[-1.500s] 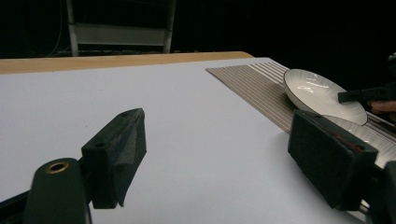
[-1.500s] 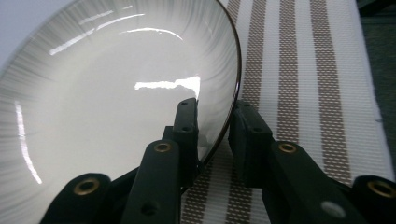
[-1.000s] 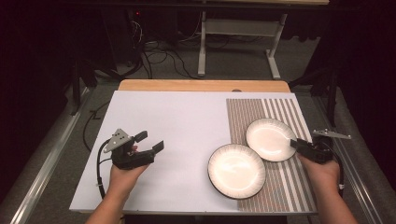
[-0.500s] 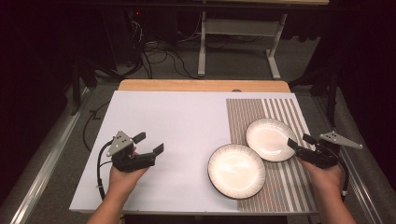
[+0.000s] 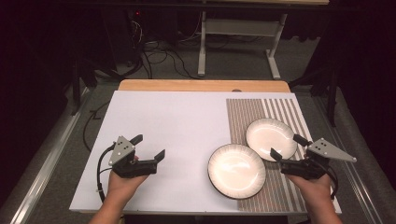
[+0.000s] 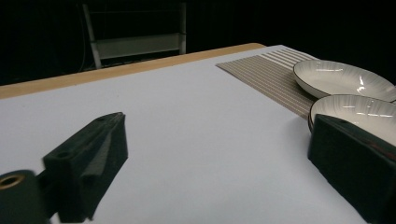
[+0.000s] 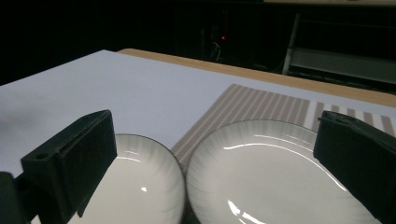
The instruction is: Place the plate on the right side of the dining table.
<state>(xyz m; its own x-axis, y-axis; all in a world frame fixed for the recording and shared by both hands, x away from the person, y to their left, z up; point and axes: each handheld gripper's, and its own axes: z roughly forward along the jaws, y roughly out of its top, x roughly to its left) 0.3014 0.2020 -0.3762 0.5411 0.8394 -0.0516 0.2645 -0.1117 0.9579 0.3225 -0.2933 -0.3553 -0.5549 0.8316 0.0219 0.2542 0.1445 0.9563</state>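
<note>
The high view takes in the whole worktop [image 5: 177,135]: a white sheet on a wooden board, with a striped mat [image 5: 280,116] along its right edge. Two plates are counted. The near plate [image 5: 236,171] lies half on the mat and half on the white sheet by the worktop's front edge; the far plate [image 5: 271,139] lies on the mat behind it, towards the right edge, and their rims look to touch.

There are two grippers, one in each hand. The left hand-held gripper [image 5: 150,147] hovers over the front left part of the worktop, well apart from the plates, its jaws spread with nothing between them. The right hand-held gripper [image 5: 288,147] sits at the front right, just beside the far plate's rim; its jaws have just been opening and hold nothing.

The right gripper view shows both plates side by side between the black jaws, their lower parts cut off by the frame. The left gripper view shows them low at the right, the near one partly hidden behind a jaw.
</note>
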